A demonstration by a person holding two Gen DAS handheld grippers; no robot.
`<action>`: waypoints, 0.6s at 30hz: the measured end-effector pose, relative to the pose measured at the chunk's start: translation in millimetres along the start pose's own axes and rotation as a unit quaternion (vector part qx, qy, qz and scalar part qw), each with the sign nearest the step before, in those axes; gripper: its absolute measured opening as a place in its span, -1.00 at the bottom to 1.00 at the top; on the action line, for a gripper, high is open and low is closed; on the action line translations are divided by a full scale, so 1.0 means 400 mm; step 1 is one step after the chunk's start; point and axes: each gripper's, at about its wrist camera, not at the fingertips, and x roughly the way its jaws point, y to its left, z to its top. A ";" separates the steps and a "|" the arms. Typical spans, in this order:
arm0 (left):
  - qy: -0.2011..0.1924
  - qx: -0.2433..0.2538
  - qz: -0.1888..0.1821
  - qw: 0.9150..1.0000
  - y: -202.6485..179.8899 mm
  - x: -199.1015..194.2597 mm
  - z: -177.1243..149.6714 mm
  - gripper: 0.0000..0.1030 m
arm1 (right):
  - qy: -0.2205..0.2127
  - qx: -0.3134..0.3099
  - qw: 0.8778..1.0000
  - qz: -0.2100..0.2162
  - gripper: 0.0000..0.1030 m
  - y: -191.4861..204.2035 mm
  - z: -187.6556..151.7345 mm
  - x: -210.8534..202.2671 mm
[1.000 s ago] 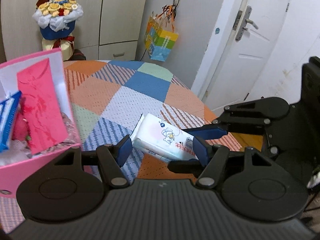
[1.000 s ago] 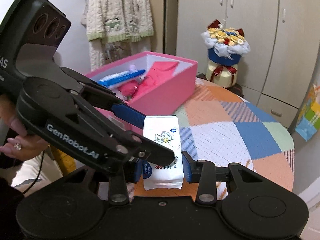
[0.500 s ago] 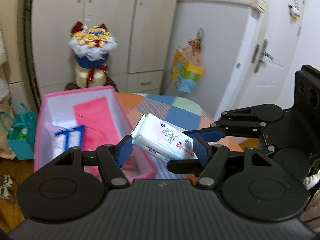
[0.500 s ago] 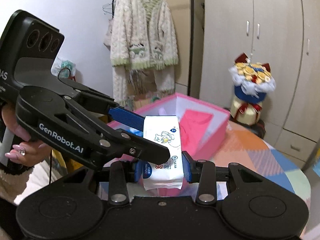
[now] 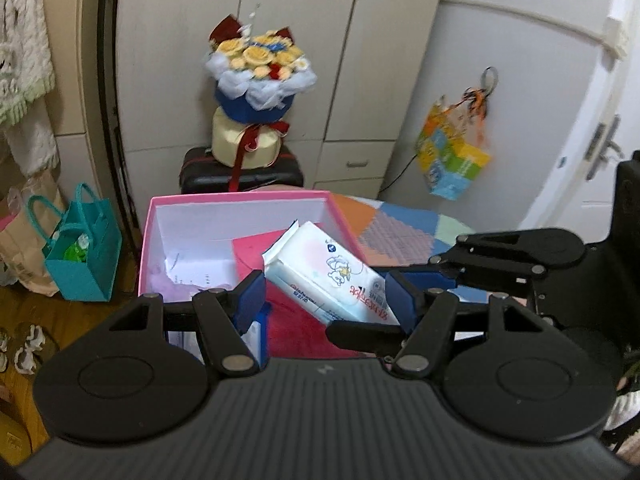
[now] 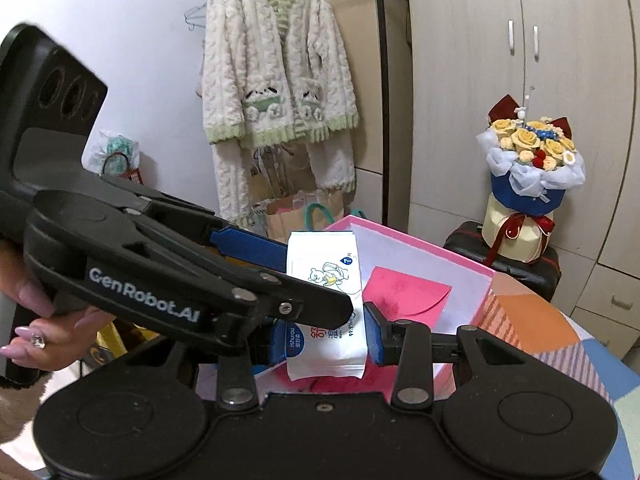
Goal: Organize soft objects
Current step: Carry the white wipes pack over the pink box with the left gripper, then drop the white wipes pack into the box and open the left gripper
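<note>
A white wet-wipe pack (image 5: 328, 272) with a bear print hangs over the open pink box (image 5: 240, 199). My left gripper (image 5: 326, 296) is shut on it end to end, its blue pads (image 5: 252, 296) against the pack's two ends. In the right wrist view the same pack (image 6: 324, 276) is pinched across its width near its lower end by my right gripper (image 6: 326, 340), also shut on it. The left gripper's black fingers (image 6: 240, 292) cross in front of it there. The pink box (image 6: 420, 240) holds a red envelope (image 6: 404, 292), papers and a blue-white item.
The box sits at the edge of a table with a patchwork cloth (image 5: 400, 224). Behind stand a flower bouquet (image 5: 260, 76) on a black suitcase (image 5: 240, 172), wardrobes and a hanging cardigan (image 6: 280, 92). A teal bag (image 5: 84, 248) is on the floor. A person's hand (image 6: 40, 332) holds the left gripper.
Both grippers have carried the pack together from above the patchwork cloth to above the pink box, rising a little. The grip on the pack has not changed.
</note>
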 end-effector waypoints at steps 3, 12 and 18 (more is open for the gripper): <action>0.012 -0.012 0.007 1.000 0.027 0.060 0.008 0.25 | 0.009 -0.012 1.000 -0.006 -0.14 -0.025 0.003 0.054; 0.059 -0.028 -0.006 0.998 0.064 0.185 0.016 0.14 | 0.049 -0.021 0.998 -0.031 -0.14 -0.094 -0.003 0.192; 0.072 -0.020 0.006 0.997 0.059 0.217 0.004 0.14 | 0.069 -0.060 0.994 -0.061 -0.10 -0.096 -0.029 0.242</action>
